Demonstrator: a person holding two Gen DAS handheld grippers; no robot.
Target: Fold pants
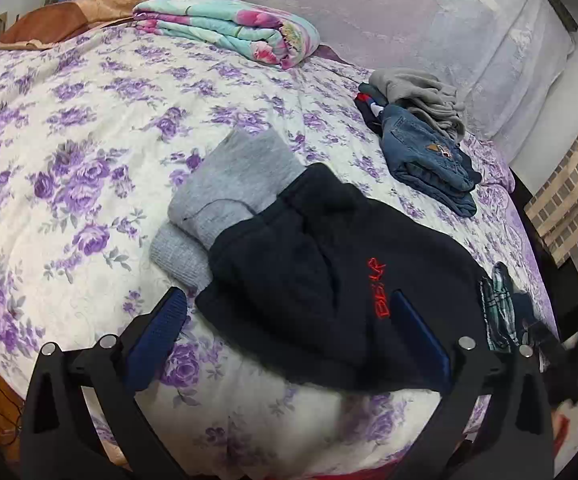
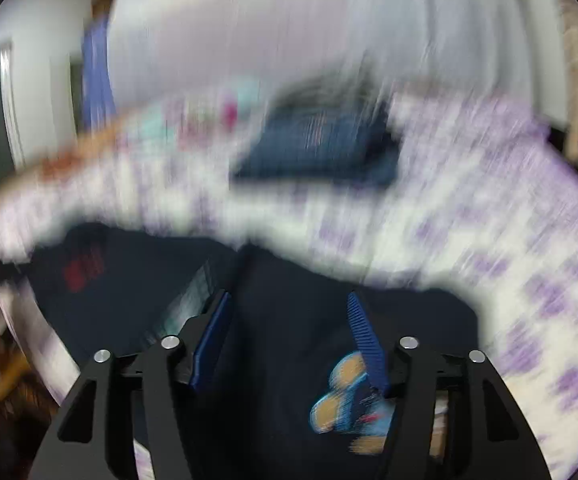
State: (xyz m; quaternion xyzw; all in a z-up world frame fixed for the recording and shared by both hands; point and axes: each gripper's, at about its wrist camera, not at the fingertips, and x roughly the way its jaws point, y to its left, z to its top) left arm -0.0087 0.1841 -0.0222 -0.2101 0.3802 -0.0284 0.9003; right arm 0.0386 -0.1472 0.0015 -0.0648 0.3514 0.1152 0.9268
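Across floral bedspread (image 1: 69,120): dark pants (image 1: 309,280) folded atop grey pair (image 1: 225,196), both grippers (image 1: 289,332) (image 2: 289,340) spread, empty; stack (image 1: 429,148) waiting.

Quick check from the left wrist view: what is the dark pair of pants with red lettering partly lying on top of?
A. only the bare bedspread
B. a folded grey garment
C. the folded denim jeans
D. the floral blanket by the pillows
B: the dark pants overlap the near end of the folded grey garment, while the denim jeans and floral blanket lie apart, farther back on the bedspread.
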